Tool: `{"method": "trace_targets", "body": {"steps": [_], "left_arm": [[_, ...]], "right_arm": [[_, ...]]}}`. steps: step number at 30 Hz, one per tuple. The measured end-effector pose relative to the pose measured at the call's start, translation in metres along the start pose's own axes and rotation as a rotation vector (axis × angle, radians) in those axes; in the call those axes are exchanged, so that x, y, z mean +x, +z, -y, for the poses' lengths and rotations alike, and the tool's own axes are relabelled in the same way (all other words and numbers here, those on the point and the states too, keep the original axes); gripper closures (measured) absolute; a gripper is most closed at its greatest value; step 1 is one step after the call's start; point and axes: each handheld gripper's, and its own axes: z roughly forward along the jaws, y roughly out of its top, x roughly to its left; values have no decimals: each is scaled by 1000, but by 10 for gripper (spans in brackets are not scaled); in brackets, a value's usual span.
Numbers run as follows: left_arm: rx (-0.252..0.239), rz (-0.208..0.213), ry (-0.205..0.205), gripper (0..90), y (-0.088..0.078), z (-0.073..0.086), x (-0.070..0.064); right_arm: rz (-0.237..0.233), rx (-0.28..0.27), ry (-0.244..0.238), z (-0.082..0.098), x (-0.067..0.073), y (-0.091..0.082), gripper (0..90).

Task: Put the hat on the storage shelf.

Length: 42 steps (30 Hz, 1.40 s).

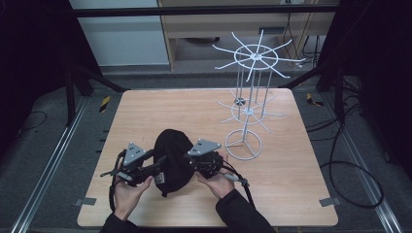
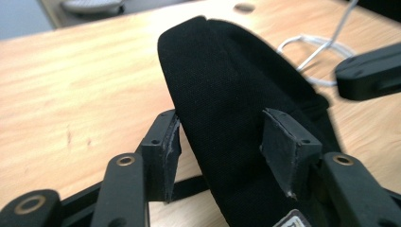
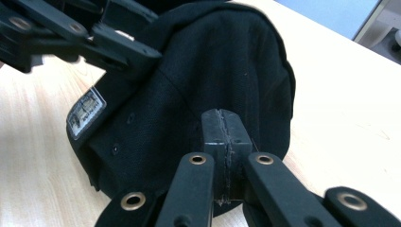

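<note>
Nearest to me, my two hands come in over the front edge of the wooden table (image 1: pixel 145 104), one gripper in each. My left gripper (image 1: pixel 159 164) has its jaws spread apart, straddling the side of the black cap (image 1: pixel 172 155); its left pad (image 2: pixel 171 147) sits at the cloth's edge and the other pad sits against the fabric without squeezing it. My right gripper (image 1: pixel 187 156) has its jaws pressed fully together; from its own view I cannot tell whether a fold of cloth is pinched between the pads, which sit right against the cap. The cap lies on the table between the two grippers, near the front edge, with a small label (image 3: pixel 85 113) on its side. Farther back and to the right stands a white wire rack (image 1: pixel 250 97), well apart from the cap.
</note>
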Motion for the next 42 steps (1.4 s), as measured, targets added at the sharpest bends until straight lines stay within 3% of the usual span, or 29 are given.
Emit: {"method": "trace_targets", "body": {"steps": [3,7,8,10,15,19,23,27,28,32,34,42], "left_arm": [[27,-10,-8,487,6,4,4],[25,-15,-24,489,5,5,9],[23,-21,-27,489,2,5,13],[20,-27,-28,490,2,5,15],[17,-26,-39,496,1,6,19],[19,-24,-38,502,0,7,20],[18,-22,-40,508,1,7,21],[17,-24,-45,514,1,8,22],[16,-26,-47,516,1,8,23],[14,-30,-52,519,2,9,24],[12,-31,-57,525,1,9,25],[-16,-17,-87,517,-4,8,30]], "right_arm": [[7,-6,21,4,-4,1,900],[18,-25,44,10,-10,1,892],[31,-34,71,16,-15,3,785],[26,-28,83,18,-17,4,770],[-23,-29,135,24,-25,14,623],[-53,-22,157,27,-27,25,580],[-93,4,159,32,-28,34,577],[-120,-5,163,37,-29,35,588],[-131,-33,183,41,-31,35,601],[-168,-10,213,44,-34,37,665],[-161,-6,213,44,-34,37,751],[-127,-40,186,34,-30,24,758]]}}
